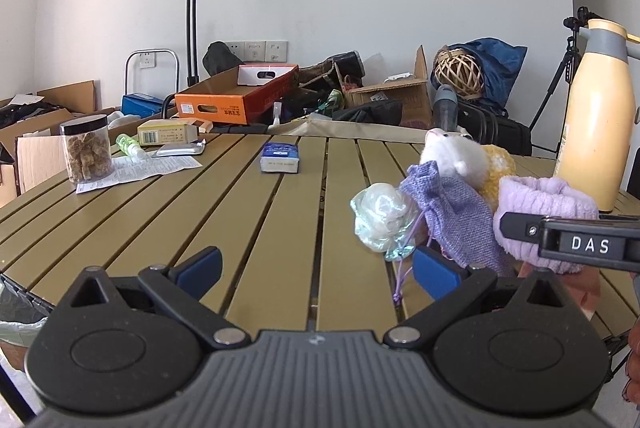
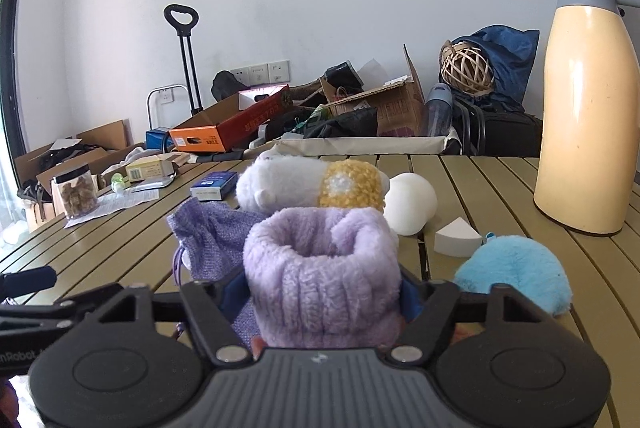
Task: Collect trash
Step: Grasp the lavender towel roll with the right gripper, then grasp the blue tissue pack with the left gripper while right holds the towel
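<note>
A crumpled clear plastic wrapper [image 1: 380,216] lies on the olive slatted table [image 1: 248,228], just ahead and right of my left gripper [image 1: 318,268]. That gripper is open with nothing between its blue pads [image 1: 200,264]. A lilac drawstring pouch [image 1: 456,216] touches the wrapper, and its cord trails past the right pad. My right gripper [image 2: 322,292] is shut on a fluffy purple sock [image 2: 320,268], with a pad pressed against each side. In the left wrist view its finger [image 1: 520,228] crosses the sock [image 1: 540,196].
Behind the sock lie a white and yellow plush toy [image 2: 312,188], a white egg shape [image 2: 412,202], a foam wedge [image 2: 456,238] and a blue fluffy item [image 2: 516,276]. A tall cream jug [image 2: 584,116] stands right. Far left are a jar [image 1: 86,152], leaflet [image 1: 136,170] and tissue pack [image 1: 280,158]. A lined bin [image 1: 12,324] sits below the left edge.
</note>
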Tool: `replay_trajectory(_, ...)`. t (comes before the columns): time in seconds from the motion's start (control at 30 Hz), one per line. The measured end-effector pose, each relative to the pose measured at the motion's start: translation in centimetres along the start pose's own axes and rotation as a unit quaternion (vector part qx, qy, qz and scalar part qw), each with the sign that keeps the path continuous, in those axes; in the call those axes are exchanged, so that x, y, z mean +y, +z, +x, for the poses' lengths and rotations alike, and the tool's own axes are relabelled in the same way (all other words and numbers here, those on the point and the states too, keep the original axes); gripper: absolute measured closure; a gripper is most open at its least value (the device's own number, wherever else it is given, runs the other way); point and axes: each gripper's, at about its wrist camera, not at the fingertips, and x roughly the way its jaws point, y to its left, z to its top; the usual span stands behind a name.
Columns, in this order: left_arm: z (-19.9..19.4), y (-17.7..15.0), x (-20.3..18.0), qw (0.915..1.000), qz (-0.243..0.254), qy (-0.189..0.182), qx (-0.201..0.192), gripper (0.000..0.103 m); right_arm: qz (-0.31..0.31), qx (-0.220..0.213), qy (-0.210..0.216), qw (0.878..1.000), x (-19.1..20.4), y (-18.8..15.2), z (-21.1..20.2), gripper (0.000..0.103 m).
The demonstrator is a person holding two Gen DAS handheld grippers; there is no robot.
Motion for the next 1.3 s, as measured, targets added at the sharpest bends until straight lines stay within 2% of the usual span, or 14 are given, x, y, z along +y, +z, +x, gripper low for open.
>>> replay_trajectory(0.03, 0.0, 0.0, 0.2, 1.0000, -0.001, 0.000, 0.000, 0.000, 0.002, -0.003, 0.000, 1.000, 0.0, 0.0, -0.1, 0.042)
replay_trajectory(0.1, -0.1, 0.0, 0.5, 1.0000, -0.004, 0.002, 0.002, 0.000, 0.009, -0.010, 0.002, 1.000, -0.1, 0.1, -0.2, 0.058)
replay_trajectory(0.2, -0.2, 0.1, 0.9, 1.0000, -0.007, 0.003, 0.004, 0.000, 0.021, -0.017, 0.003, 1.000, -0.4, 0.3, -0.4, 0.065)
replay_trajectory(0.43, -0.2, 1.6, 1.5, 0.9999, -0.015, 0.004, 0.006, 0.000, 0.057, -0.070, 0.012, 0.996, -1.8, 1.3, -2.1, 0.071)
replay_trajectory(0.63, 1.7, 5.3, 2.1, 0.9998, 0.008, 0.019, -0.002, 0.000, 0.080, -0.094, -0.003, 0.992, -4.2, 1.7, -2.7, 0.072)
replay_trajectory(0.83, 6.6, 10.2, 2.0, 0.9969, 0.068, 0.039, 0.008, 0.000, 0.098, -0.101, -0.042, 0.989, -7.5, 1.6, -2.9, 0.072)
replay_trajectory(0.93, 10.2, 12.3, 2.9, 0.9975, 0.055, 0.022, 0.038, 0.000, 0.114, -0.109, -0.072, 0.985, -9.5, 1.6, -2.9, 0.072)
replay_trajectory(1.1, 17.4, 14.4, 3.7, 0.9942, 0.037, 0.048, 0.089, 0.000, 0.123, -0.112, -0.118, 0.979, -12.3, 1.3, -2.9, 0.072)
replay_trajectory(1.3, 25.6, 14.4, 4.2, 0.9859, 0.015, 0.078, 0.147, 0.000, 0.136, -0.105, -0.161, 0.972, -15.6, 0.8, -2.4, 0.072)
